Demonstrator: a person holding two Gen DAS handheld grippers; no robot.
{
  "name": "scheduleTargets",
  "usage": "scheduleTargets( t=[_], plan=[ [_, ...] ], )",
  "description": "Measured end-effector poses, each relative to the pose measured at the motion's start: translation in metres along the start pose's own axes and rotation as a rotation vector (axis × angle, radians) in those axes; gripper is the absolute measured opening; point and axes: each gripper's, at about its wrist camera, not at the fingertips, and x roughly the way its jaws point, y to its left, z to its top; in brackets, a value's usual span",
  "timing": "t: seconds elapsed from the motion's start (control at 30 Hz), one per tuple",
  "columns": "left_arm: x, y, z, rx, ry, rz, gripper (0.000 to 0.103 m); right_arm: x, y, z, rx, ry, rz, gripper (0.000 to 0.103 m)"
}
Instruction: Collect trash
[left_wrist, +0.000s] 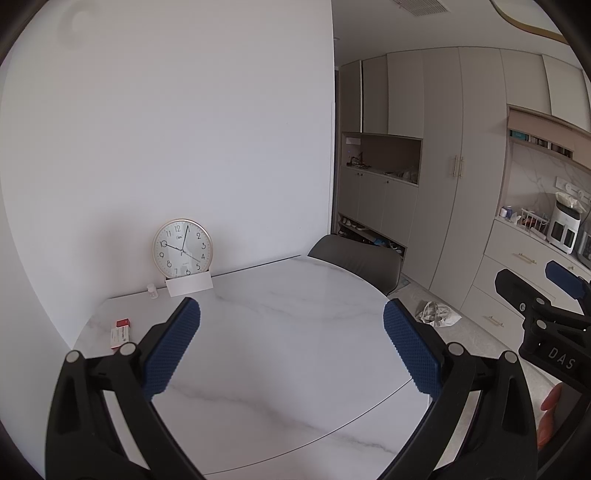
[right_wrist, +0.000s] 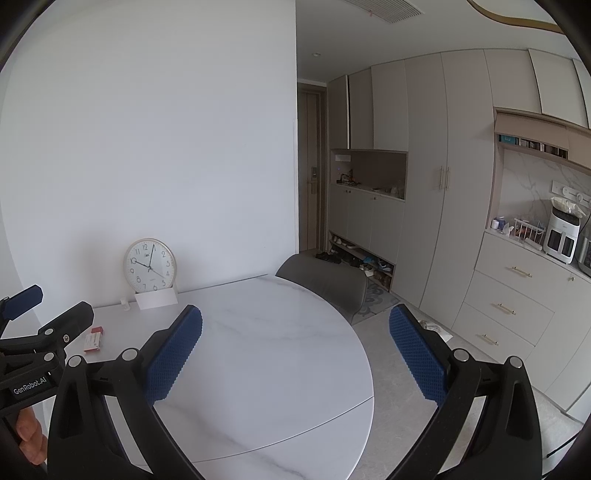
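A crumpled white plastic bag (left_wrist: 437, 314) lies on the floor right of the round marble table (left_wrist: 295, 369); in the right wrist view the bag (right_wrist: 437, 328) is partly hidden by a finger. A small red-and-white box (left_wrist: 121, 332) (right_wrist: 94, 338) lies flat near the table's left edge. My left gripper (left_wrist: 291, 332) hangs open over the tabletop with nothing between its blue pads. My right gripper (right_wrist: 295, 339) is also open and holds nothing, over the table's (right_wrist: 280, 369) right part. Each gripper appears at the other view's edge: the right gripper (left_wrist: 543, 284), the left gripper (right_wrist: 51, 306).
A round clock (left_wrist: 183, 248) leans on the wall behind a white card (left_wrist: 189, 284), with a tiny clear bottle (left_wrist: 152, 290) beside it. A grey chair (left_wrist: 354, 262) stands at the table's far side. Cabinets and a counter with appliances (right_wrist: 561, 236) line the right.
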Motion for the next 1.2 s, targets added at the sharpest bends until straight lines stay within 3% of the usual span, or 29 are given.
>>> scheduleTargets(
  t=[1.2],
  plan=[
    [0.0009,-0.001,-0.0007,0.008,-0.022,0.004,0.095,-0.002,0.0007,-0.0006,-0.008,0.001,0.001,0.101]
  ],
)
